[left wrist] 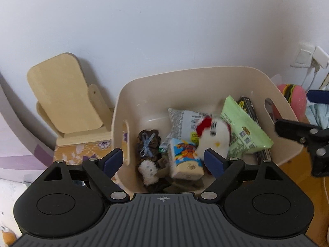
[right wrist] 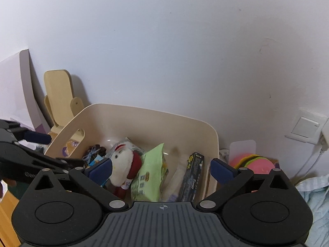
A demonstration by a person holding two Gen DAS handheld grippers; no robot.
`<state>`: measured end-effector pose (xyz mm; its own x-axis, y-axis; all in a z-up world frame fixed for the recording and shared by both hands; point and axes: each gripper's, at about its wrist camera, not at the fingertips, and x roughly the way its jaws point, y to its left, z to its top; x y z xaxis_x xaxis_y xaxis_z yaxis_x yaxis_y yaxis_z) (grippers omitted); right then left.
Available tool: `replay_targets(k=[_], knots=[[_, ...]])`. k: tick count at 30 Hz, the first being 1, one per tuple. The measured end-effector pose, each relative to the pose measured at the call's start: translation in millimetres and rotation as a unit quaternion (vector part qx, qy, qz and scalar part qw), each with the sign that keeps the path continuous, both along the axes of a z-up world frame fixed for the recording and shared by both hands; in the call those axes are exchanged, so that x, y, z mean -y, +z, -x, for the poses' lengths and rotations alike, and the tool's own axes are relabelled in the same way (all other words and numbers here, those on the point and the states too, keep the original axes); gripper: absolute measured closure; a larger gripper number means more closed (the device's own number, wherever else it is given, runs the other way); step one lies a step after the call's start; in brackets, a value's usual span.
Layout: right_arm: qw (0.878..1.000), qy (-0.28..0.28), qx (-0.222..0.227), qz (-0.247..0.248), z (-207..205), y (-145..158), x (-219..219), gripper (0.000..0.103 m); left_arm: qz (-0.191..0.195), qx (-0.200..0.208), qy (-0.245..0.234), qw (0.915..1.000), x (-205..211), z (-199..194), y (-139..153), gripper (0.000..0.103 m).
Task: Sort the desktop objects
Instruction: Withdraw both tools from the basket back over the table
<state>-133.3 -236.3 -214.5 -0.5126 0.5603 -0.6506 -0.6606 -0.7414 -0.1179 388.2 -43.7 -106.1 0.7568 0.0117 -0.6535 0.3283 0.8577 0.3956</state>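
Note:
A beige bin (left wrist: 156, 82) (right wrist: 115, 119) stands by the wall and holds several things: a white plush with a red hat (left wrist: 213, 135) (right wrist: 123, 164), blurred in the left wrist view, a green snack bag (left wrist: 242, 129) (right wrist: 150, 177), a dark box (left wrist: 248, 105) (right wrist: 193, 177), a cartoon carton (left wrist: 185, 158), a brown bundle with a blue ribbon (left wrist: 148, 142) and a silver packet (left wrist: 183, 121). My left gripper (left wrist: 163, 160) is open above the bin's near side. My right gripper (right wrist: 161, 169) is open above the bin, holding nothing.
A wooden stand (left wrist: 65, 94) (right wrist: 59, 100) leans at the wall left of the bin. A pink burger-shaped toy (left wrist: 292, 96) (right wrist: 255, 163) lies right of it. A wall socket with a white cable (right wrist: 306, 129) is at the right. Light blue cloth (right wrist: 314, 193) lies at the right.

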Motion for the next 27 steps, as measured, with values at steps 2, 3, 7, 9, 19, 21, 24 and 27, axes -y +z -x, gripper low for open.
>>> replay_targets(k=[2, 3, 7, 9, 19, 21, 24, 27], knots=[[1.000, 0.000, 0.000, -0.003, -7.1, 2.9, 5.8, 0.000, -0.003, 0.003, 0.000, 1.0000, -7.1, 7.3, 1.4, 0.016], [1.000, 0.000, 0.001, -0.004, -10.7, 4.2, 8.8, 0.000, -0.003, 0.004, 0.001, 1.0000, -10.8, 11.6, 2.5, 0.016], [1.000, -0.005, -0.002, -0.001, -26.0, 8.0, 18.2, 0.000, -0.002, 0.003, 0.007, 1.0000, -21.9, 33.4, 13.7, 0.015], [1.000, -0.008, -0.001, 0.000, -34.1, 9.1, 23.3, 0.000, -0.003, 0.001, 0.010, 0.9999, -27.9, 41.2, 14.8, 0.015], [0.999, -0.029, -0.006, 0.027, -59.3, -4.8, 43.1, 0.000, -0.008, -0.023, 0.027, 0.9993, -51.3, 68.4, -8.0, 0.015], [0.999, -0.029, -0.001, 0.037, -63.0, -10.0, 46.0, 0.000, -0.012, -0.034, 0.030, 0.9989, -53.8, 73.2, -15.7, 0.015], [0.998, -0.025, 0.009, 0.050, -67.3, -18.5, 50.6, 0.000, -0.015, -0.048, 0.034, 0.9982, -58.6, 81.4, -28.3, 0.016], [0.998, -0.025, 0.023, 0.057, -72.5, -28.1, 55.8, 0.000, -0.017, -0.064, 0.040, 0.9970, -62.2, 87.8, -41.3, 0.015]])
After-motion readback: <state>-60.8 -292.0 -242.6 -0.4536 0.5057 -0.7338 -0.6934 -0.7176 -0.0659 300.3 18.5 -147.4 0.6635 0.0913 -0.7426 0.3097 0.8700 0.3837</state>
